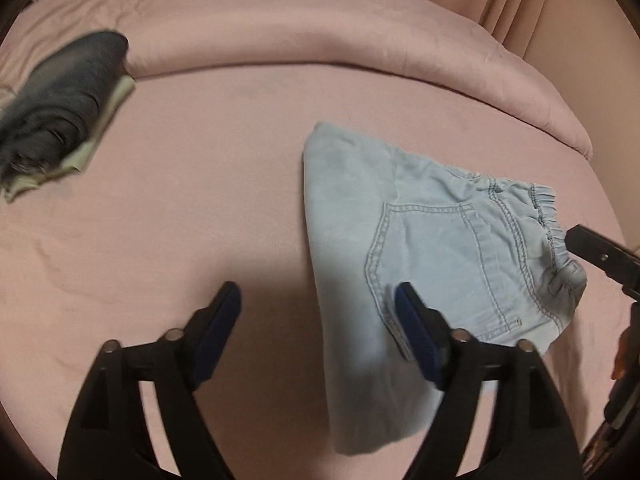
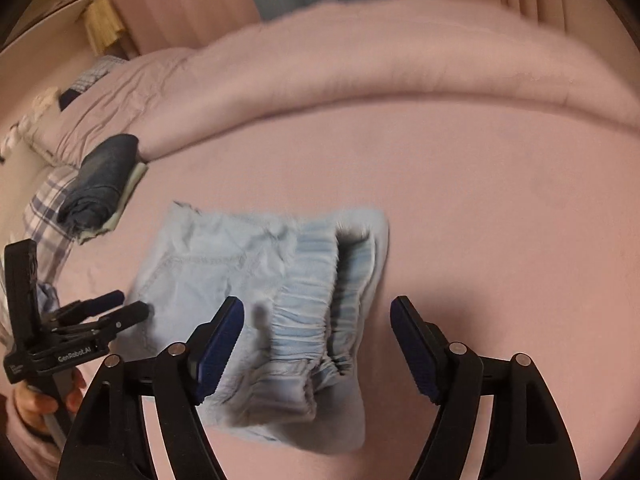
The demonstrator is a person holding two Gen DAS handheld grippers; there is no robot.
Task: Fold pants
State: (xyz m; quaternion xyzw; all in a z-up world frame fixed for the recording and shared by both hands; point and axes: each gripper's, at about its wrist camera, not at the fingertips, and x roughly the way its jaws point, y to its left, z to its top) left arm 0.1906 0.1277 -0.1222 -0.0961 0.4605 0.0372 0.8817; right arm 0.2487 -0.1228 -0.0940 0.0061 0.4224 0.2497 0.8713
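Light blue pants (image 1: pixel 420 240) lie folded on the pink bed sheet (image 1: pixel 200 200), back pocket up and the elastic waistband at the right. My left gripper (image 1: pixel 318 304) is open just above their left edge, with its right finger (image 1: pixel 408 312) over the cloth and nothing pinched. In the right wrist view the pants (image 2: pixel 260 272) show the gathered waistband (image 2: pixel 304 320) facing me. My right gripper (image 2: pixel 318 308) hangs open over that waistband, pads apart from it. The left gripper (image 2: pixel 128 304) sits at the pants' left side, held by a hand (image 2: pixel 36 404). One tip of the right gripper (image 1: pixel 580 236) shows by the waistband.
Folded dark jeans (image 1: pixel 68 100) rest on a pale cloth at the bed's far left, also the dark jeans (image 2: pixel 100 176). A rolled pink duvet (image 1: pixel 320 32) runs along the back. A plaid cloth (image 2: pixel 44 208) lies at the left. Curtains hang behind.
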